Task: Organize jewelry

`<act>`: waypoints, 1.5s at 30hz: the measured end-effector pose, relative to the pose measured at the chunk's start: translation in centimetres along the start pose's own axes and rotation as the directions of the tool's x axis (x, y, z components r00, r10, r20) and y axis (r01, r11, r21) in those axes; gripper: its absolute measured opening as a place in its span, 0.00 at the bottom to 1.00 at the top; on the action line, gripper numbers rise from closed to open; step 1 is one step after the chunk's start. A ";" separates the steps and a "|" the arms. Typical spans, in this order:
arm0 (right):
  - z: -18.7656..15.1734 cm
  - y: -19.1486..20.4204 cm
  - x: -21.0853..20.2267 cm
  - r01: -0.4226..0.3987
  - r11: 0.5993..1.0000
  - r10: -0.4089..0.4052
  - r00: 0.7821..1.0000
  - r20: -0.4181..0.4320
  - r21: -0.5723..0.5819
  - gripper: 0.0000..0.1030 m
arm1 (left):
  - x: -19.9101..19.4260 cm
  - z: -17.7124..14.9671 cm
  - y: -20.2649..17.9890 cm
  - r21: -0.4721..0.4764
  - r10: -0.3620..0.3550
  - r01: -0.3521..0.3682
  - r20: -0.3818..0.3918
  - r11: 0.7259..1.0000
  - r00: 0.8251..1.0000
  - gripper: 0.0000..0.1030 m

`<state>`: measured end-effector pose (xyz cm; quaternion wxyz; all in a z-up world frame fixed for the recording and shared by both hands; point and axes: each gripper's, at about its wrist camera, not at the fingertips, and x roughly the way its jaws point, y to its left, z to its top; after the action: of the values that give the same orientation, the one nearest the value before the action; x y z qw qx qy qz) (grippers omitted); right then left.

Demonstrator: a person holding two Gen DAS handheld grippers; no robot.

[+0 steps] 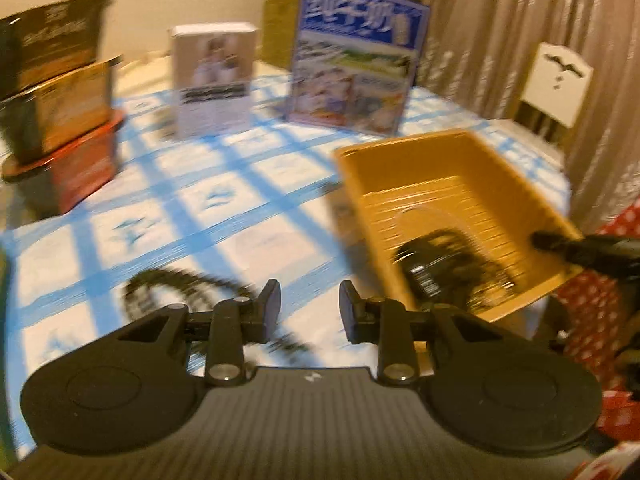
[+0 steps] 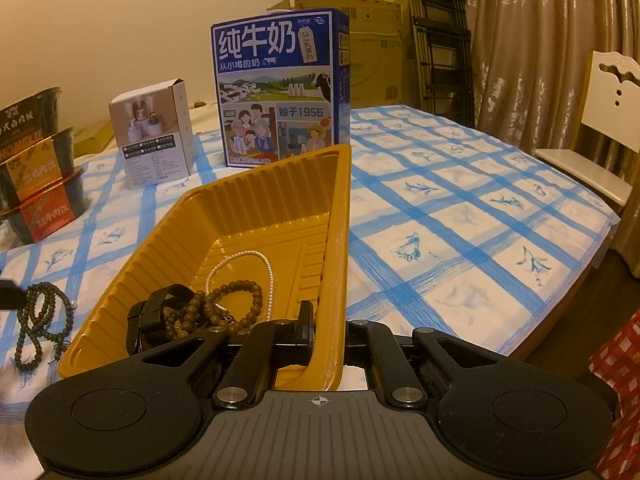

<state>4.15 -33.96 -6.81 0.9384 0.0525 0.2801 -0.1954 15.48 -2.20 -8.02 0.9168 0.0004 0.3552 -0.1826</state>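
Fingers of the right gripper (image 2: 326,334) pinch the near right rim of the ribbed yellow plastic tray (image 2: 256,216), which sits near the table's (image 2: 460,216) front edge. Inside lie a pearl string (image 2: 256,258), round brown beads (image 2: 240,300) and a black strap (image 2: 156,312). Left gripper (image 1: 310,310) fingers stand apart, gripping nothing, above a dark bead strand (image 2: 40,320) on the blue-checked cloth left of the tray. Right of the tray, the cloth lies bare to the table's curved edge.

Each tool (image 1: 310,312) (image 2: 328,330) is matte black, with 2 silver screws and a grey ribbed base.
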 end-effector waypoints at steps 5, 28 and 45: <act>0.0 0.0 0.0 0.002 1.000 -0.002 1.000 -0.001 0.001 0.06 | 0.2 -0.9 1.6 -0.018 0.045 -0.045 -0.021 0.999 0.999 0.26; -0.3 -0.5 0.3 0.006 1.000 -0.006 1.000 -0.007 0.004 0.06 | 5.1 -0.4 2.3 -0.079 0.120 -0.119 0.003 0.990 0.993 0.06; -0.3 -0.4 0.3 0.007 1.000 -0.007 1.000 -0.007 0.002 0.06 | -2.3 -6.4 8.8 -0.200 0.254 -0.271 -0.103 0.942 0.962 0.08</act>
<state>4.06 -34.40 -7.23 0.9367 0.0531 0.2834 -0.1986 12.67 7.62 -12.46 0.9136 -0.0430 0.4038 -0.0197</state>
